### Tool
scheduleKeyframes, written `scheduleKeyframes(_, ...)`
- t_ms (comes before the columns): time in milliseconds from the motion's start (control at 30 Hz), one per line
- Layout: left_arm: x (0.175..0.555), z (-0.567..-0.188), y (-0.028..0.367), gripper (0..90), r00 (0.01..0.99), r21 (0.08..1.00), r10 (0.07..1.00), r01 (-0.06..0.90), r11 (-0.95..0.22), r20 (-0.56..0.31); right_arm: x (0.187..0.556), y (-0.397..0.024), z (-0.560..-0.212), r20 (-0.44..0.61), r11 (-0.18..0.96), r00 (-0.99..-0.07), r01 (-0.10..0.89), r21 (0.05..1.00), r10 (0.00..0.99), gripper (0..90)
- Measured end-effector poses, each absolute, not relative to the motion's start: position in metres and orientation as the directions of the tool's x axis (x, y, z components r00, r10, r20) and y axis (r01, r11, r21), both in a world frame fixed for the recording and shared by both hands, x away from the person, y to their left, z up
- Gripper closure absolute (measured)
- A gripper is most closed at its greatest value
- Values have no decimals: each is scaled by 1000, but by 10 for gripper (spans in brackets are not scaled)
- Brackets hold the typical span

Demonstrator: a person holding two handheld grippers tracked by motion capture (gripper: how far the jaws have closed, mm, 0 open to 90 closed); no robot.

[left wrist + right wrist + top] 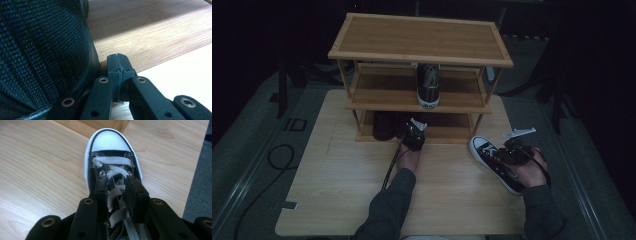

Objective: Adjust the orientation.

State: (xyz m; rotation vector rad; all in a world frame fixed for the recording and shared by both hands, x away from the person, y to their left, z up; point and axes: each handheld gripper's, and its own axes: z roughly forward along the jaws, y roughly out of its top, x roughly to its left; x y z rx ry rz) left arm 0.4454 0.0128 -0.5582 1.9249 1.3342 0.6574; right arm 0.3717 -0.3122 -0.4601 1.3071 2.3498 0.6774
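Note:
A black-and-white high-top sneaker lies on the table at the right, toe toward the shoe rack. My right gripper sits over its laced top. In the right gripper view the right gripper has its jaws closed on the white laces and tongue behind the white toe cap of the sneaker. My left gripper reaches to the rack's bottom shelf beside a black shoe. In the left gripper view the left gripper is shut with nothing between its tips, right next to the black mesh shoe.
The three-level bamboo shoe rack stands at the table's far side. A dark sneaker points outward on its middle shelf. The light wooden table has open surface at the left and front. A cable loops on the floor at the left.

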Motion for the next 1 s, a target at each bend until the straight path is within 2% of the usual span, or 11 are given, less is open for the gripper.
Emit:
scheduleKeyframes(367,446,-558,13,900,342,775,940,588,-230,20,375,-312,-463,-109,456,-479,705,543,871,679)
scheduleKeyframes(633,446,-558,13,900,342,775,940,588,-231,21,381,-309,-469,-126,473,-480,726,499,868,600)
scheduleKeyframes(700,445,-558,13,900,342,775,939,588,-231,21,383,-308,-474,-120,484,-490,736,473,863,624)
scheduleKeyframes(1000,445,-558,13,900,342,776,940,587,-231,21,380,-307,-476,-129,496,-502,722,481,855,750)
